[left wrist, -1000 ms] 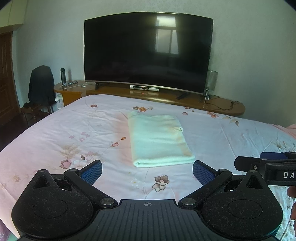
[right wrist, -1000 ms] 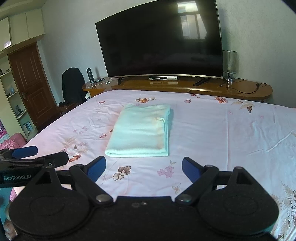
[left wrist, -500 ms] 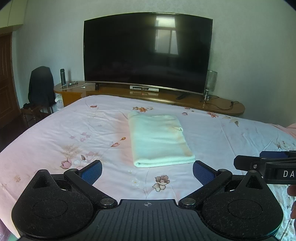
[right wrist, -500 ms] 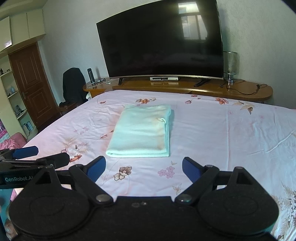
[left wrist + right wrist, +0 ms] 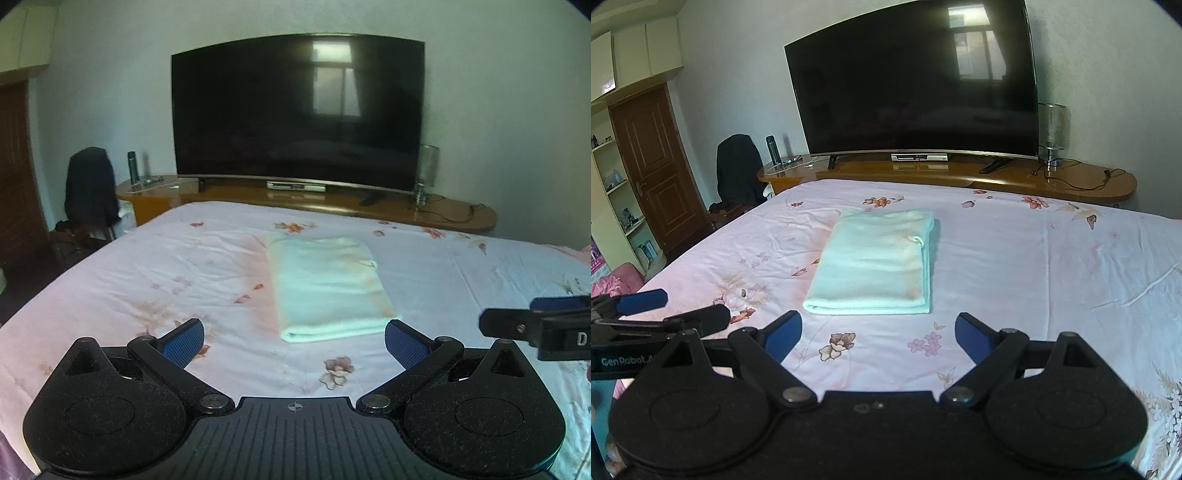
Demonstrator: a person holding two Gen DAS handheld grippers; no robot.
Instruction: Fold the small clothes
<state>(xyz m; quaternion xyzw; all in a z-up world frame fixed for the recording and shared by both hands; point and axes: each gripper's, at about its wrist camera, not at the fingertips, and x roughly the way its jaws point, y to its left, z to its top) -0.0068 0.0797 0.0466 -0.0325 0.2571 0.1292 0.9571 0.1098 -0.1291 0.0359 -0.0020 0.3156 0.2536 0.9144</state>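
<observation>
Folded cloth (image 5: pixel 325 284) on the bed (image 5: pixel 166 266), seen from both wrist cameras. The cloth, pale mint and towel-like, lies flat as a neat rectangle near the middle of the floral sheet, in front of the TV (image 5: pixel 295 110). Its long axis runs from the viewer toward the TV; the near short end shows a rounded fold with stacked layers, and the layered free edges run along its right side (image 5: pixel 929 258). A small loop or tag shows near the far right edge.

Left gripper (image 5: pixel 293 339) and right gripper (image 5: pixel 877 332) both hover short of the near end, jaws wide apart, holding nothing and clear of the cloth. Each appears at the edge of the other's view.

Handling, as judged: light, soft and limp, with a napped surface that should not slip between the pads; not fragile. Lifted by a single layer, the stack would likely unfold, so a pinch should take all layers at a corner of the near end, one gripper per corner. The fold looks finished or nearly so
</observation>
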